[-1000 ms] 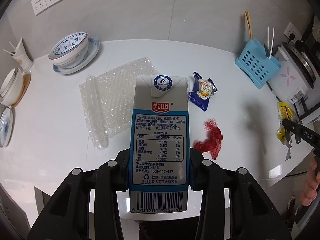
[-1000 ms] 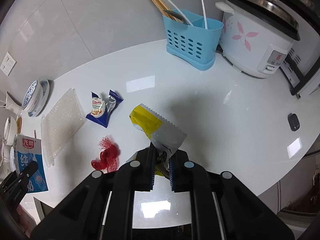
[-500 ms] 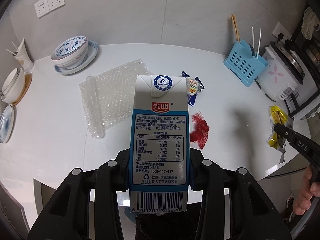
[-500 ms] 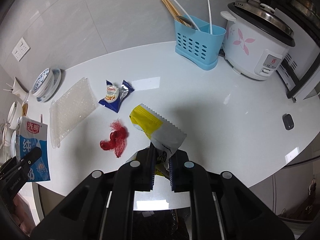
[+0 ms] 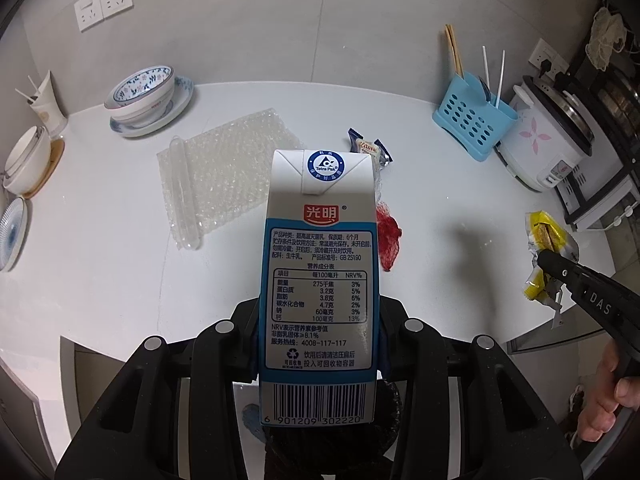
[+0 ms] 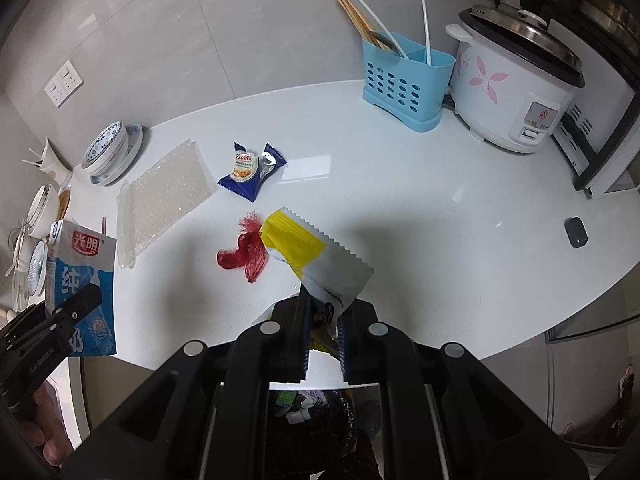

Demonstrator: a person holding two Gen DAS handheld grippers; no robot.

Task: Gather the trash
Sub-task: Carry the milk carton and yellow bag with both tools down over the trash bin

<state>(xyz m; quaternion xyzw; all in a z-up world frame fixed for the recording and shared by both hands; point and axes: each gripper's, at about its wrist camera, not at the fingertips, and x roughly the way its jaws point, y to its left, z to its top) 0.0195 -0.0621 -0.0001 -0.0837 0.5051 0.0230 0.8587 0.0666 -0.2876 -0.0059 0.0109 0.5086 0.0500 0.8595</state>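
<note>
While both grippers hang just off the near edge of the white countertop (image 6: 400, 168), each already carries a piece of trash and a black-lined bin (image 6: 320, 424) sits below them.

Largest first: the milk carton (image 5: 320, 276), a rigid rectangular Tetra Pak with a glossy blue-white print, stands upright in the left gripper (image 5: 318, 344), jaws spread to carton width and pressed on its two side faces low down. Likely step: release into the bin. Judgement: centre the carton's base over the bin mouth before opening, since a tall box dropped off-centre can catch the rim and tip out.

Next, the bubble wrap (image 5: 224, 176), a clear, soft sheet with one rolled edge, lies flat on the counter, not collected. It probably needs a pinch at the rolled edge, as the flat face gives nothing to grab.

The yellow-silver wrapper (image 6: 312, 256), crinkly foil with a serrated end, is nipped at its lower end by the right gripper (image 6: 323, 344), jaws nearly closed. It is light, so it may cling to a pad; opening wide should help.

The blue snack packet (image 6: 250, 172), glossy and puffed, rests behind the red mesh net (image 6: 244, 254), a small limp tangle. Both are on the counter, apart from each other.
</note>
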